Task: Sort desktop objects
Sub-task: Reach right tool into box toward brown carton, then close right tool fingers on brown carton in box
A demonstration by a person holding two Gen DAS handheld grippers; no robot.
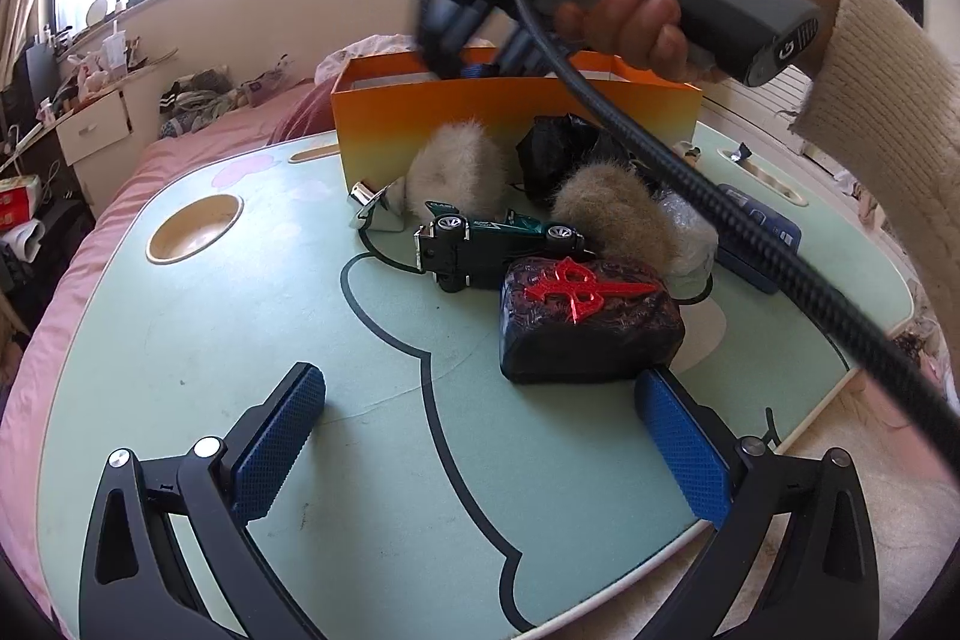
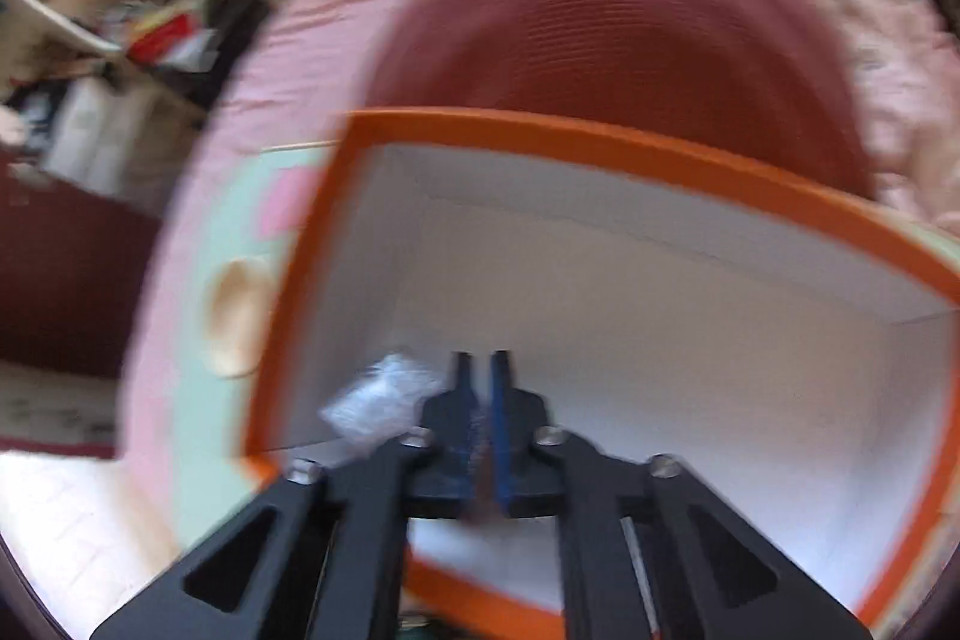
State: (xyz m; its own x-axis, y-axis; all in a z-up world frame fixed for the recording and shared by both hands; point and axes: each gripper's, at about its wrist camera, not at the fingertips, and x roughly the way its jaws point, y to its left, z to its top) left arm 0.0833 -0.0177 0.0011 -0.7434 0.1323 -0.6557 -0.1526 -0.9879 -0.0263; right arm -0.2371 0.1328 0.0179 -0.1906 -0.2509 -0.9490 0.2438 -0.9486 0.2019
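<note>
While the right gripper (image 2: 483, 370) hangs pressed together and empty over the orange box (image 2: 600, 136), the left gripper (image 1: 480, 436) stands apart before the toy car (image 1: 480, 244), which lies crosswise on its side.

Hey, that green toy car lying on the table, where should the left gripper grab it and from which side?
Grip the green toy car across its narrow body, between the front and rear wheels, coming down from above. It seems to lie tipped on its side, wheels showing, with the dark box touching its near end and a fur ball just behind, so a sideways approach looks crowded. The left gripper stands open nearby.
</note>
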